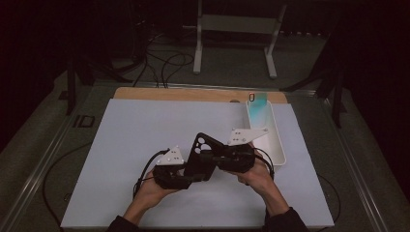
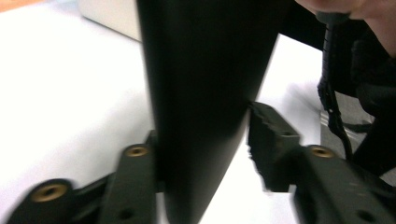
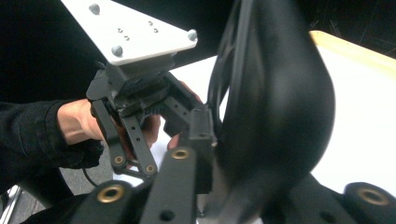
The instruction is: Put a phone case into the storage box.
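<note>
A black phone case (image 1: 199, 149) with camera cutouts hangs tilted above the white sheet, held between both grippers. My left gripper (image 1: 190, 177) grips its lower end from the left. In the left gripper view the case (image 2: 205, 84) stands between the jaws of the left gripper (image 2: 203, 133), both touching its sides. My right gripper (image 1: 209, 156) holds the case's middle from the right. The right gripper view has the case (image 3: 275, 102) bulging between the jaws of the right gripper (image 3: 266, 154), which are pressed on it. Beyond it are the left gripper (image 3: 140, 107) and its hand.
A white sheet (image 1: 140, 140) covers the table, with a wooden strip (image 1: 183, 94) along its far edge. A long white bin (image 1: 277, 145) stands at the right, and a teal card (image 1: 257, 103) leans at its far end. Cables and a metal stand lie beyond the table.
</note>
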The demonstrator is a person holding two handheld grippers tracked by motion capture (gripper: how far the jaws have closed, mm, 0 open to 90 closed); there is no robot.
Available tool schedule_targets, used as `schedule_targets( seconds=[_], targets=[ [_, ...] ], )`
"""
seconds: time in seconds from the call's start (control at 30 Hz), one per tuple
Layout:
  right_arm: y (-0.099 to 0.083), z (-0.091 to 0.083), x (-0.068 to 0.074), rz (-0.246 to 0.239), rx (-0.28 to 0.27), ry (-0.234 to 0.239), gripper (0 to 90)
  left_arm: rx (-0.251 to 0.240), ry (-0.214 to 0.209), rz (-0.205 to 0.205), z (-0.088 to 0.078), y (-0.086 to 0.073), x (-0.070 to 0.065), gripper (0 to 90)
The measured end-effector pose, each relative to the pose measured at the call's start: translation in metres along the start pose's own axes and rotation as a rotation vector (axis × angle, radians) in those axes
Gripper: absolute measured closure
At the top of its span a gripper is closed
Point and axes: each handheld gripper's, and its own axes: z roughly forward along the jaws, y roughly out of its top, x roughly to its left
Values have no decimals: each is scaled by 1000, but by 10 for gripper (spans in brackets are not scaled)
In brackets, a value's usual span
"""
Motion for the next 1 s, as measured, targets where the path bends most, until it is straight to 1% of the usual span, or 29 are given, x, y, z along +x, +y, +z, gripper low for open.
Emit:
schedule_targets(
  seconds=[0.1, 0.17, 0.2, 0.23, 0.27, 0.3, 0.33, 0.4, 0.43, 0.47, 0.53, 0.57, 0.6, 0.63, 0.7, 0.77, 0.83, 0.87, 0.93, 1.0],
  targets=[
    [0, -1, -2, -1, -3, -3, 720, 9, -9, 8, 1, -1, 0, 689],
    [0, -2, -3, 3, -7, -14, 642, 8, -15, 2, 2, -1, 1, 766],
    [0, -2, -3, 4, -8, -24, 587, 3, -20, -2, 1, -2, 1, 815],
    [0, -3, -4, 6, -12, -35, 576, 2, -26, -8, 1, -1, 2, 837],
    [-1, -2, -4, 17, -27, -35, 524, 8, -21, -4, 2, -1, 2, 844],
    [-1, -2, -4, 17, -27, -35, 524, 12, -4, 2, 3, -1, 0, 844],
    [-1, -2, -4, 22, -32, -44, 485, 17, 5, 3, 4, -1, 0, 846],
    [0, 0, -4, 31, -29, -61, 428, 16, 14, 0, 5, -1, 0, 849],
    [0, 0, -4, 31, -30, -71, 420, 14, 15, -1, 4, -1, 0, 849],
    [0, 1, -4, 35, -27, -83, 338, 11, 27, 1, 3, -1, 0, 853],
    [-1, 1, -4, 40, -24, -121, 280, 0, 40, -10, 1, -1, 1, 854],
    [-1, 1, -4, 48, -28, -124, 251, -6, 50, -14, 0, -1, 2, 854],
    [-1, 0, -4, 55, -26, -147, 200, -10, 59, -17, -2, -1, 2, 854],
    [-1, 0, -4, 55, -26, -147, 200, -14, 69, -22, -3, -1, 3, 854],
    [-2, 0, -4, 53, -23, -164, 173, -18, 89, -26, -5, 0, 4, 854],
    [-2, 0, -3, 62, -23, -175, 149, -21, 105, -27, -6, 0, 5, 854],
    [-2, 0, -3, 73, -24, -174, 127, -26, 128, -34, -7, 0, 5, 853],
    [-2, -1, -4, 81, -30, -184, 112, -27, 134, -37, -7, 0, 5, 853],
    [-2, -1, -4, 91, -39, -197, 104, -26, 142, -37, -7, 0, 6, 853],
    [-2, -1, -4, 96, -44, -207, 101, -27, 160, -39, -7, 0, 5, 852]
  ],
)
